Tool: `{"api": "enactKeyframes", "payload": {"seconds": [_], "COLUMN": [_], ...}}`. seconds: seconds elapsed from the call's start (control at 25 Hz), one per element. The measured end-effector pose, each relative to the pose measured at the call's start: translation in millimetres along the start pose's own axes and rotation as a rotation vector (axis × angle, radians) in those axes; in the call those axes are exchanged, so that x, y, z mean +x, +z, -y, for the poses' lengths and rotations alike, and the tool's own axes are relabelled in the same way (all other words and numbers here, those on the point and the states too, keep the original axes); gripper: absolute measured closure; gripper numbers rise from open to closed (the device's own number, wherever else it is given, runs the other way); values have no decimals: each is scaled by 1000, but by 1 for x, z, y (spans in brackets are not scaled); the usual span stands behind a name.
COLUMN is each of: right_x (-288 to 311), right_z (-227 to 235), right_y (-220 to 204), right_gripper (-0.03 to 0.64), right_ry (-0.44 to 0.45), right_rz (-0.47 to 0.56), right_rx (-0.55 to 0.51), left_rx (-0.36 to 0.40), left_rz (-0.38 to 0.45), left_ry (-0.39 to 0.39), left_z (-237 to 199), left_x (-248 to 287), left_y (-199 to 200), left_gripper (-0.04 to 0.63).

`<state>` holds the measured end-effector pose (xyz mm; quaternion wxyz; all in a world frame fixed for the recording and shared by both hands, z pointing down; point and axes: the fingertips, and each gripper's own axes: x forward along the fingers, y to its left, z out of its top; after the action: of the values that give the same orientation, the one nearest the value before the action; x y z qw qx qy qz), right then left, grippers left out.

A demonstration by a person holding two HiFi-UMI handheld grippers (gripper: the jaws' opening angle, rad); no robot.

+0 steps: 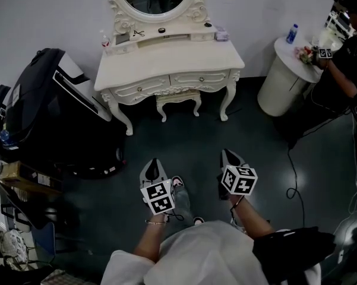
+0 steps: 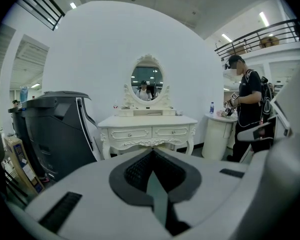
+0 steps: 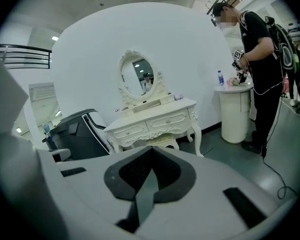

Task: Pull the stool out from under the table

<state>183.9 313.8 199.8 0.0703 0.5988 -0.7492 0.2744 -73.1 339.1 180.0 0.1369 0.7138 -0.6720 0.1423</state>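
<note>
Table [image 1: 166, 61] and stool [image 1: 178, 98]: cream-white. Floor [image 1: 190, 144]: dark grey-green. Left gripper [image 1: 154, 161] and right gripper [image 1: 227, 154]: grey, bearing black-and-white square markers. Round side table [image 1: 279, 85]: white. Bottle [image 1: 291, 33]: apparently blue; small in view.

wall [image 1: 41, 16]: plain white | floor [image 1: 196, 144]: dark, smooth | left: bulky black chair [image 1: 47, 111] near the wall | right: round white pedestal [image 1: 280, 85] | overhead: strip lights [image 2: 73, 5], railed balcony [image 2: 254, 34]
</note>
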Motion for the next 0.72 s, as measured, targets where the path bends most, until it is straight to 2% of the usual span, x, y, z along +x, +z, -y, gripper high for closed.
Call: {"api": "enactKeyframes", "payload": {"seconds": [0.48, 0.72], "right_x": [104, 161], "right_z": [-7, -28], "right_y": [48, 60], "right_gripper": [618, 618], "right_ry": [-39, -27], "right_rz": [-35, -69], "right_rx": [18, -1], "left_rx": [-17, 9], "left_rz": [-7, -34], "left_ry": [-75, -99], "left_z": [-23, -49], "left_x": [120, 168], "left_y": [51, 60], "left_gripper": [600, 600]}}
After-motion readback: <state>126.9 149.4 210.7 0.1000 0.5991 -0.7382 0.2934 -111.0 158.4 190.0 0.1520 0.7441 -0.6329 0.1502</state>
